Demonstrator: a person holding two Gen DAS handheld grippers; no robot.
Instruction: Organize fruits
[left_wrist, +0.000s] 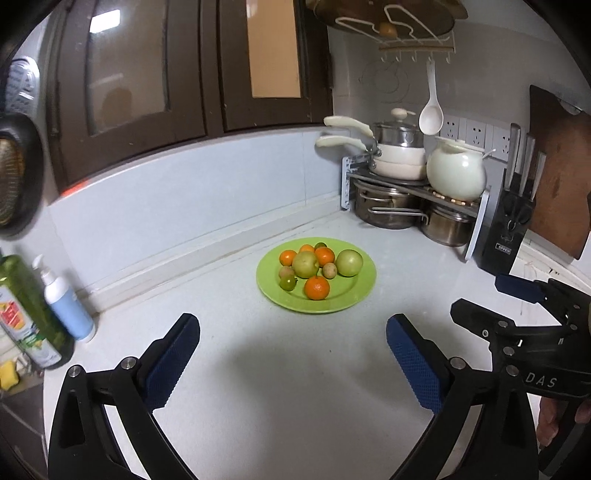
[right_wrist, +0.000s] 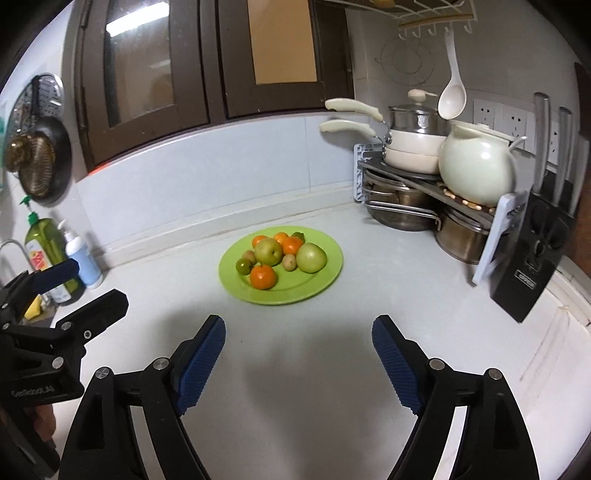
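Observation:
A green plate (left_wrist: 354, 295) (right_wrist: 325, 273) sits on the white counter and holds several fruits: oranges (left_wrist: 316, 287) (right_wrist: 263, 277), two green apples (left_wrist: 349, 262) (right_wrist: 311, 257), small brown fruits (left_wrist: 329, 270) and small green ones (left_wrist: 287, 283). My left gripper (left_wrist: 293, 325) is open and empty, hovering short of the plate. My right gripper (right_wrist: 298, 326) is open and empty, also short of the plate. Each gripper shows at the edge of the other's view, the right one (left_wrist: 517, 306) and the left one (right_wrist: 70, 288).
A pot rack (left_wrist: 417, 184) (right_wrist: 436, 181) with pans, steel pots and a white teapot (left_wrist: 456, 171) stands in the back right corner. A black knife block (left_wrist: 513, 225) (right_wrist: 535, 258) is beside it. A green dish soap bottle (left_wrist: 26, 314) and a pump bottle (right_wrist: 83, 258) stand at left.

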